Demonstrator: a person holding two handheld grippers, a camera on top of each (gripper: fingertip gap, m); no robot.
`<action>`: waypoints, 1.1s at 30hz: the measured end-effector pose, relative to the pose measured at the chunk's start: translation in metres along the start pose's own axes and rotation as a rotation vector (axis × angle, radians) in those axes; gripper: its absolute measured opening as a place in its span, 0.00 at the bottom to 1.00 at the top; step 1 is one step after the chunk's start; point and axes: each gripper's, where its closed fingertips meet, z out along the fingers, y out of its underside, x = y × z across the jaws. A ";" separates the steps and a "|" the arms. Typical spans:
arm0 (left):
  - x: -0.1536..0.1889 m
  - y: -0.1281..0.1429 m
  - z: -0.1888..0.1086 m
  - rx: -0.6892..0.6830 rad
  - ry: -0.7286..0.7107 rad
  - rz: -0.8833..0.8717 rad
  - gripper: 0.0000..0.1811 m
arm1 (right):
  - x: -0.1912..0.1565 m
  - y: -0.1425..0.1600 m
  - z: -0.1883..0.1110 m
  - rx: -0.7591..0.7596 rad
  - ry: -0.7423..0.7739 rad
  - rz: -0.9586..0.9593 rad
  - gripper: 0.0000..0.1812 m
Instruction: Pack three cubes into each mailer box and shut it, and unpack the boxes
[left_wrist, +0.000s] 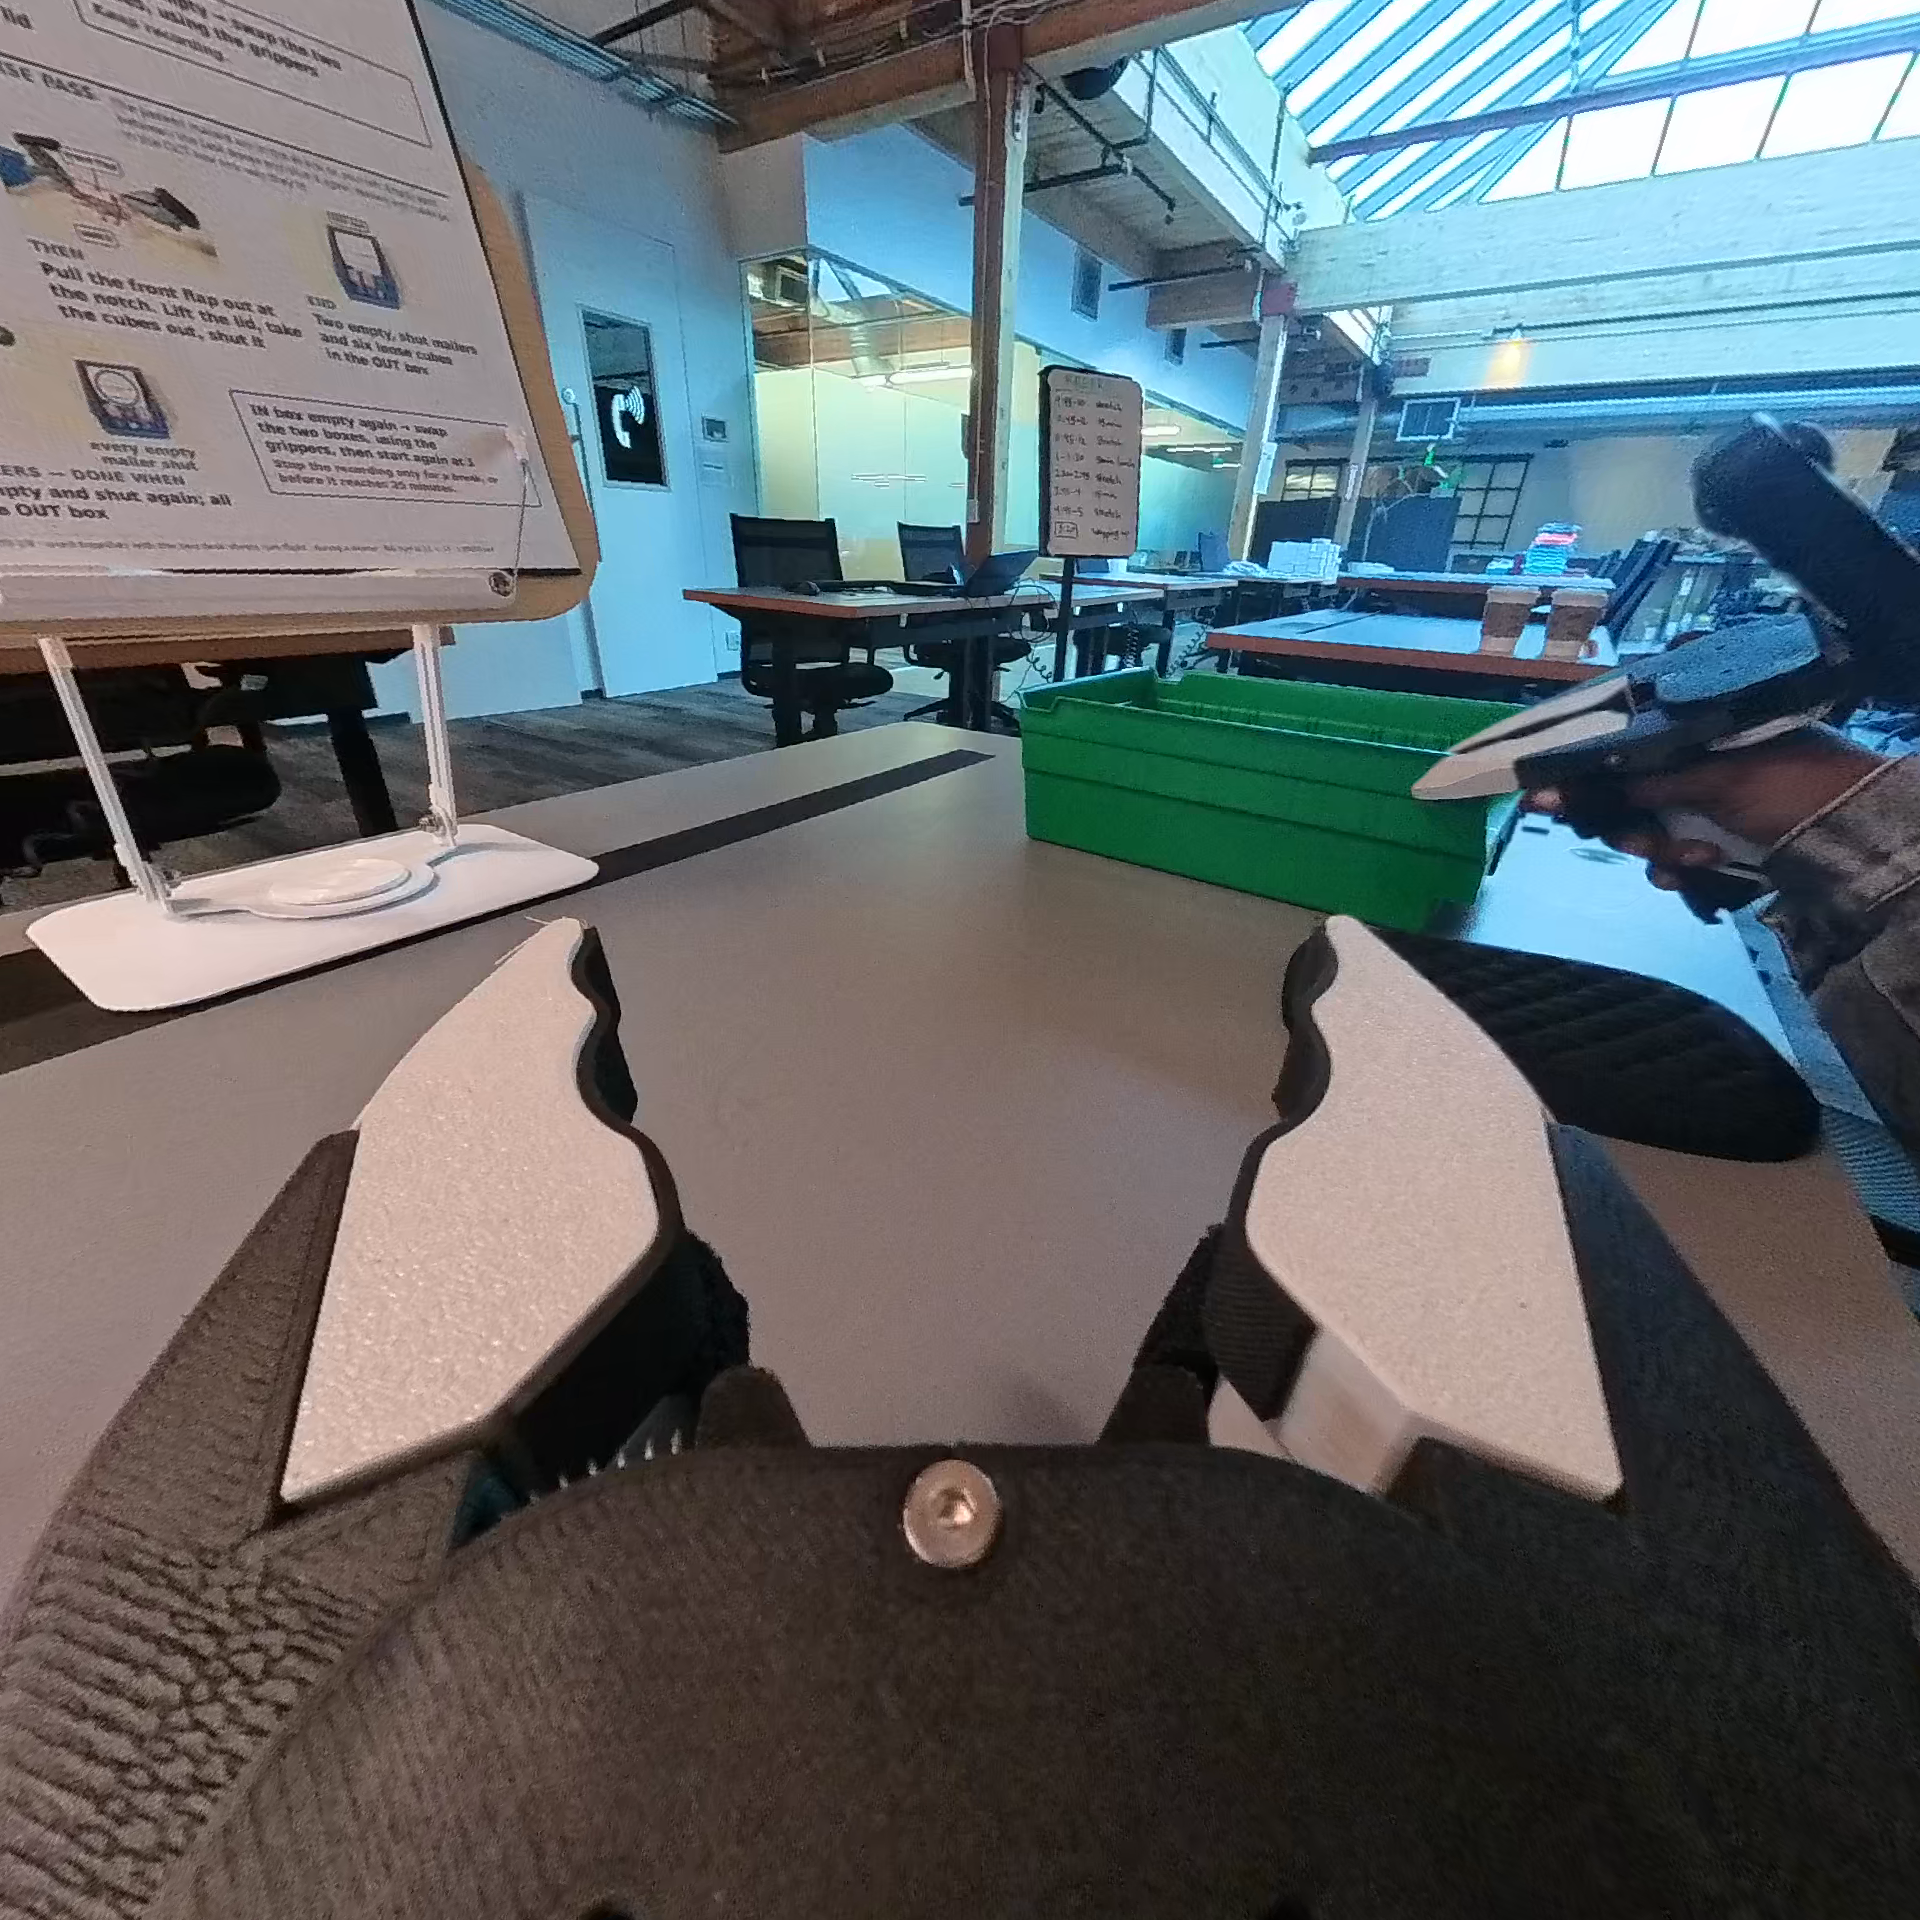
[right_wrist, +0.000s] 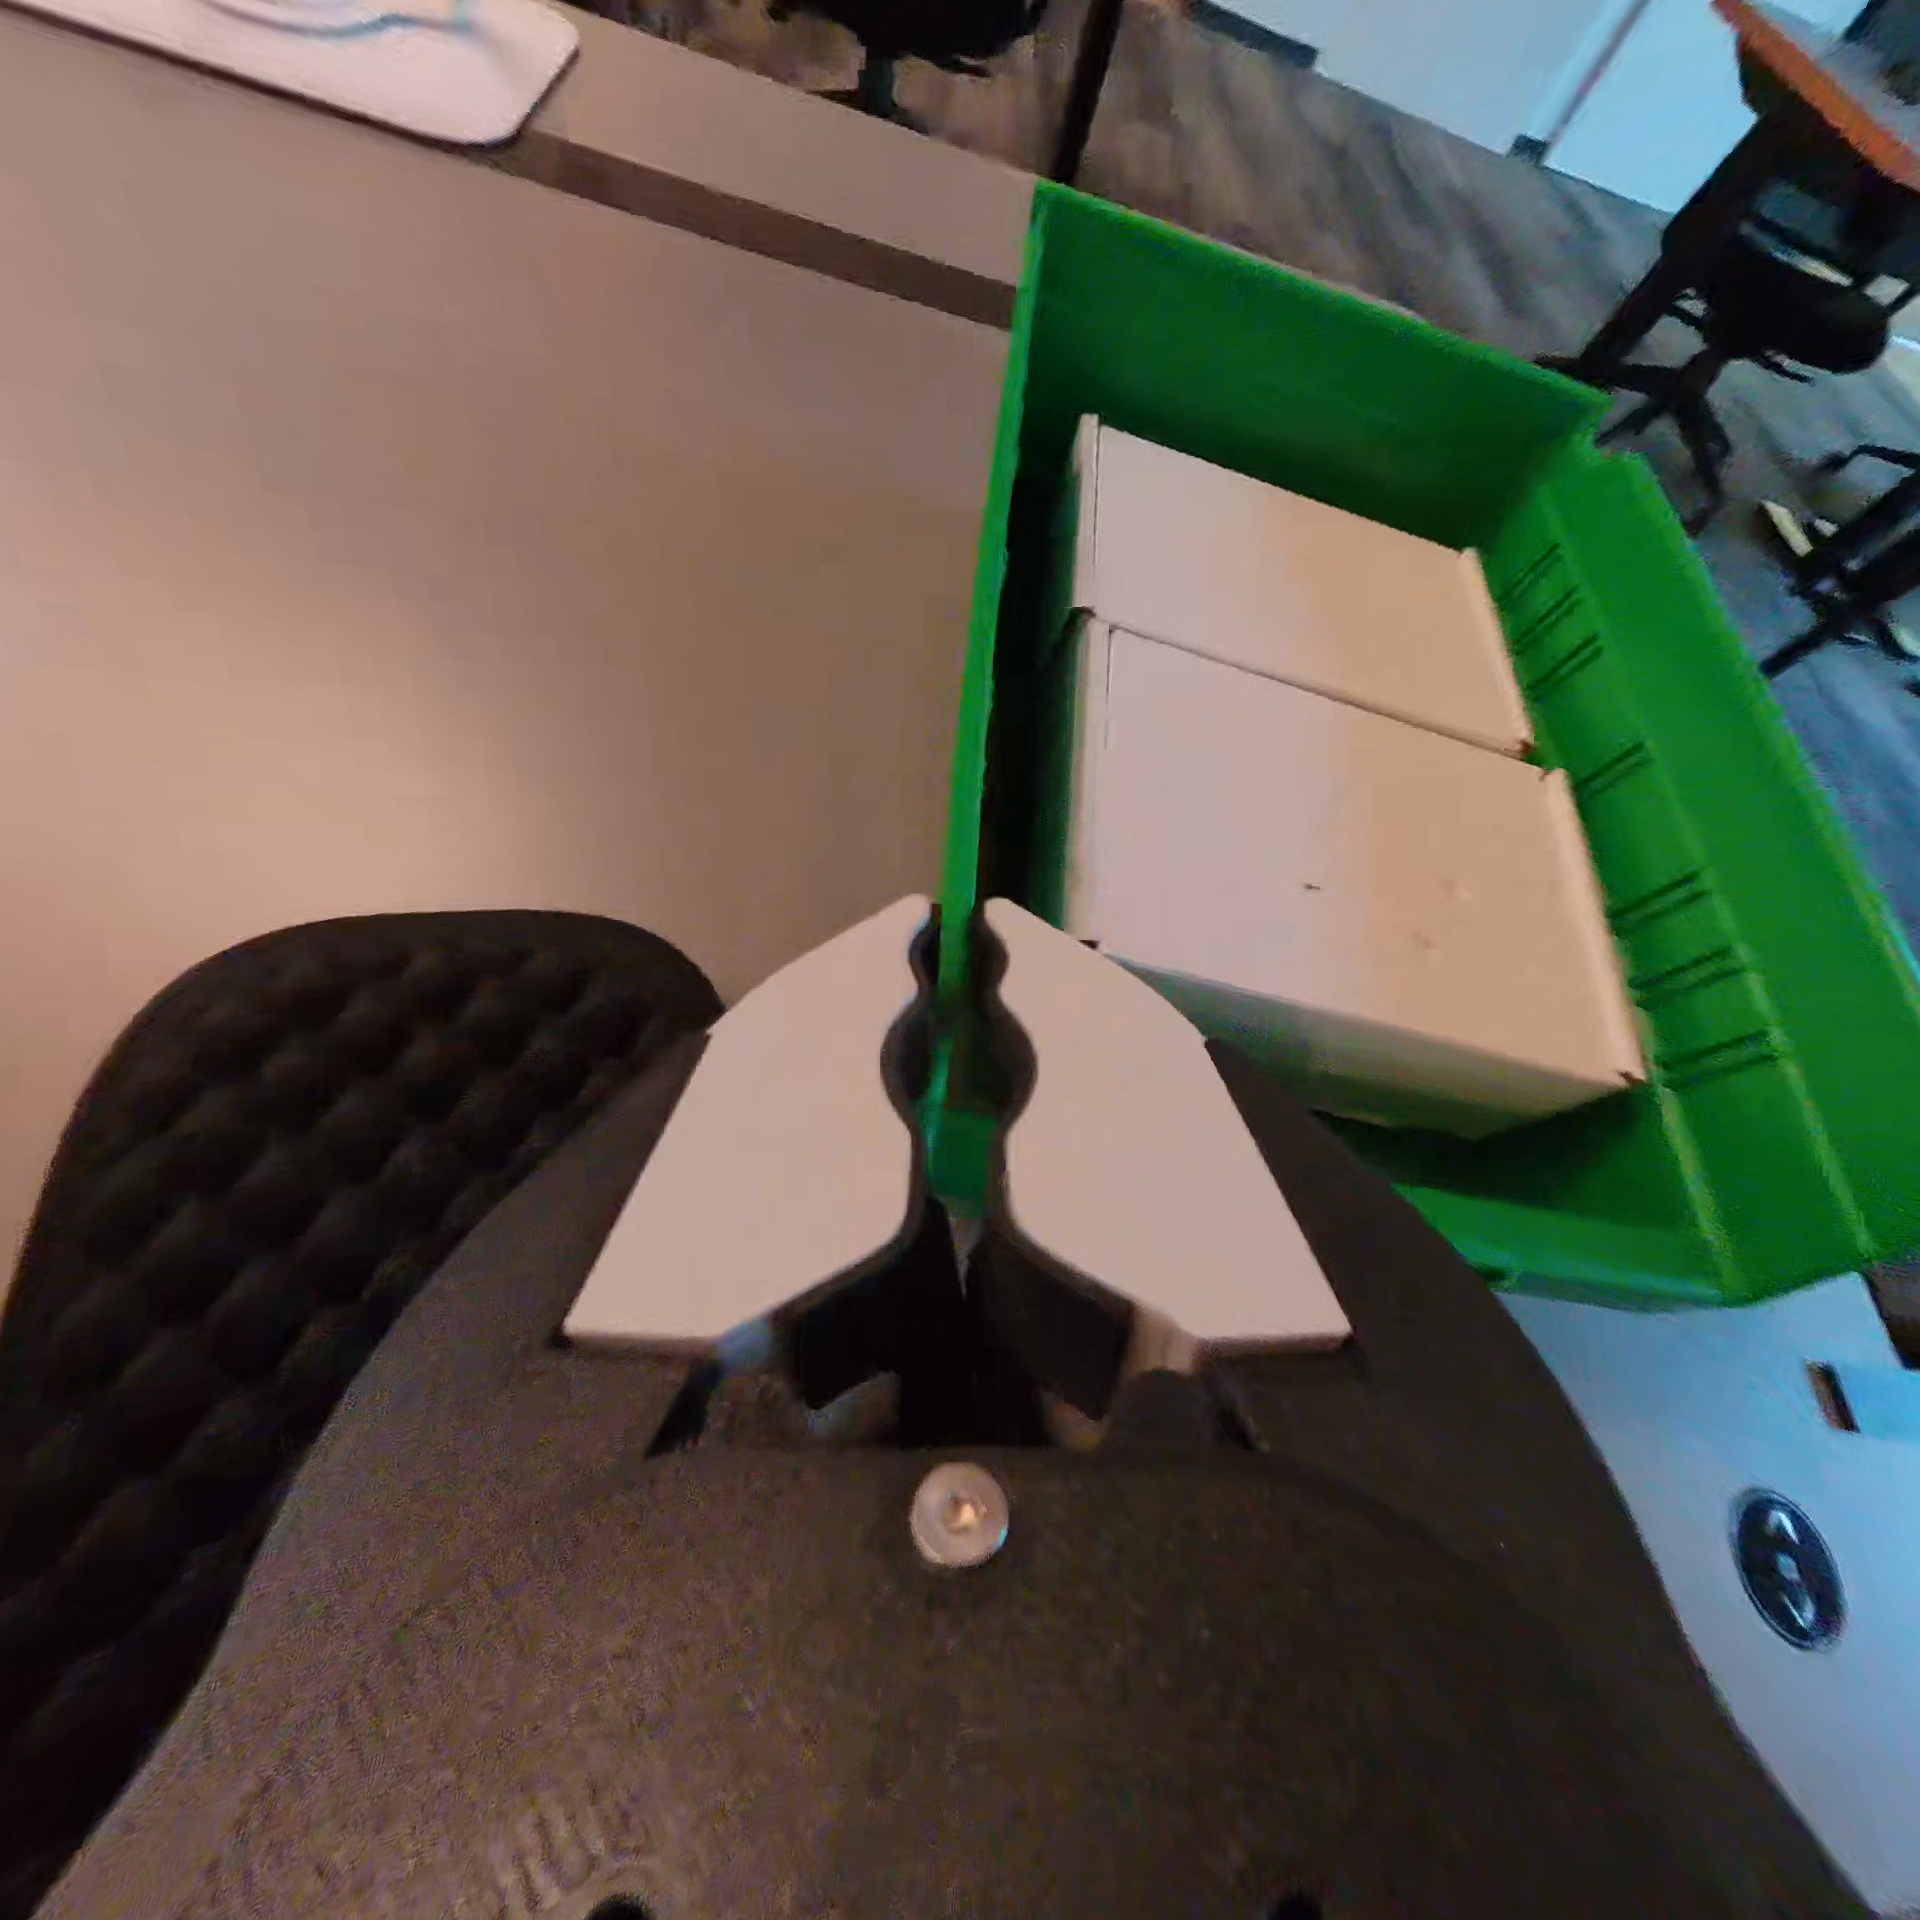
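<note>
Right gripper (right_wrist: 956, 925) jaws clamping green bin (right_wrist: 1247, 343) wall, left gripper (left_wrist: 940, 961) jaws wide, seemingly empty

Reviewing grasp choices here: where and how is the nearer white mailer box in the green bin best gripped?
Judging by its pose, from above, pinching the nearer mailer box across its near and right edges, where gaps to the green bin wall show. Its far edge abuts the other mailer box. The right gripper is shut on the bin wall; the left gripper is open.

We see printed instruction sheet (left_wrist: 239, 281) on white stand (left_wrist: 312, 914), left; handwritten whiteboard (left_wrist: 1091, 462) farther back; lit phone-symbol sign (left_wrist: 631, 416) on door. Wording left uncopied. Right wrist view: nothing readable.
</note>
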 end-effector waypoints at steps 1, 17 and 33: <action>0.000 0.001 0.000 -0.003 0.001 0.005 0.67 | -0.002 -0.001 0.001 -0.006 0.002 -0.005 0.02; 0.004 0.003 0.002 -0.020 -0.004 0.047 0.66 | -0.042 -0.035 0.045 -0.034 -0.107 -0.100 0.04; 0.004 0.002 0.002 -0.020 -0.006 0.054 0.66 | -0.140 -0.076 0.066 0.025 -0.196 -0.159 0.06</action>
